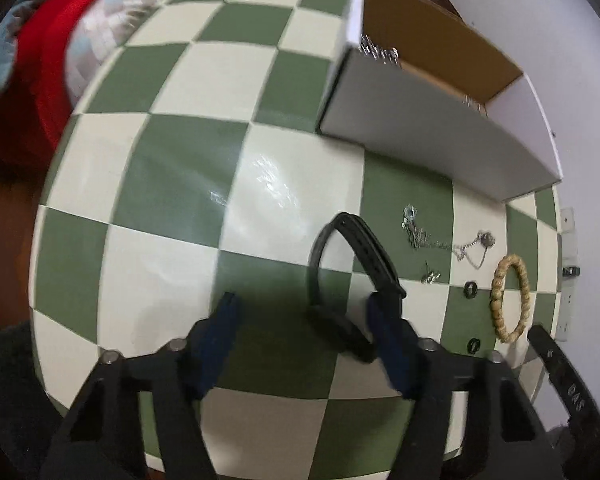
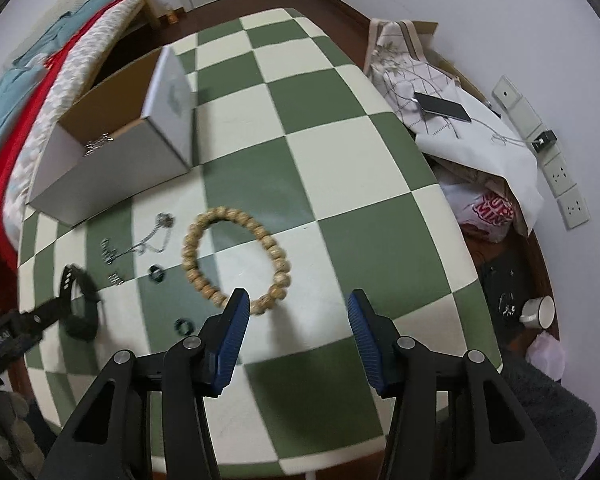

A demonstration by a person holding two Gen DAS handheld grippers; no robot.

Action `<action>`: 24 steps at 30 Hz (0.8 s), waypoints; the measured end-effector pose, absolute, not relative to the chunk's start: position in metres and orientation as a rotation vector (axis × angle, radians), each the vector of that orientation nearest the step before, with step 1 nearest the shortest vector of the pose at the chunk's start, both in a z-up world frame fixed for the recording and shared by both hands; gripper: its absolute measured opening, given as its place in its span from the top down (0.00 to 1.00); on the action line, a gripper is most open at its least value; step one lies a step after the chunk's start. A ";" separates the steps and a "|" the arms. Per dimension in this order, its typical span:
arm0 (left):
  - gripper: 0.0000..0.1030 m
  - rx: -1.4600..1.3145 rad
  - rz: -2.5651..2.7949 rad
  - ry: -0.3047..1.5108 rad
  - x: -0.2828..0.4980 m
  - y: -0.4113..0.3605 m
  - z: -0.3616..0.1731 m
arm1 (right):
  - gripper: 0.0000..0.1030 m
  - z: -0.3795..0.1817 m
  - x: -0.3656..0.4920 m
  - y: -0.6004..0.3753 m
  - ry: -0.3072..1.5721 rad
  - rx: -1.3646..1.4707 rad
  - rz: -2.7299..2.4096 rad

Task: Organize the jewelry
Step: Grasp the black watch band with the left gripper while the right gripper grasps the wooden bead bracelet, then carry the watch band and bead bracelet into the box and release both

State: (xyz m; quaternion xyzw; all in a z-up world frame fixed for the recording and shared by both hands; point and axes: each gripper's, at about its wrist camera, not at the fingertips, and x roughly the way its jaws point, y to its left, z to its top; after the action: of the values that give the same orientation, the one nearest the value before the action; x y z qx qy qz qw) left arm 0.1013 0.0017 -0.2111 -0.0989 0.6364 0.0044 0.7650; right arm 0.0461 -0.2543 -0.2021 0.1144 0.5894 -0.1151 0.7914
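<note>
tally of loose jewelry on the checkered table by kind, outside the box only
Black watch strap: 1
Wooden bead bracelet: 1
Small dark rings: 2
Silver chain necklaces, tangled: about 2, hard to separate
Small silver pieces: 2
Total: about 8

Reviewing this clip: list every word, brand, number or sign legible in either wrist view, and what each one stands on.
"BAS": partial white lettering on the right gripper's black finger, seen at the left wrist view's right edge; the rest is cut off.
White lettering on the left gripper's black finger, at the right wrist view's left edge: too blurred to read.
Red print on the plastic bag beside the table: partly folded, not readable.
Round mark on the white box: too faint.
</note>
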 end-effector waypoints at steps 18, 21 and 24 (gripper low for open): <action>0.90 0.103 -0.006 1.293 0.085 -0.019 -0.198 | 0.91 -0.226 0.053 -0.235 1.280 0.044 -0.184; 0.90 0.105 -0.005 1.289 0.081 -0.021 -0.200 | 0.90 -0.225 0.045 -0.238 1.294 0.057 -0.179; 0.90 0.104 -0.005 1.289 0.082 -0.021 -0.200 | 0.89 -0.224 0.043 -0.240 1.289 0.084 -0.196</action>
State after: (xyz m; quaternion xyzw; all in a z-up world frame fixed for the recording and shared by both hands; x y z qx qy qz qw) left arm 0.0816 -0.0210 -0.1997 0.0483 0.6007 -0.0022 0.7980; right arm 0.0430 -0.2402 -0.2241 0.0389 0.5996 -0.0913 0.7941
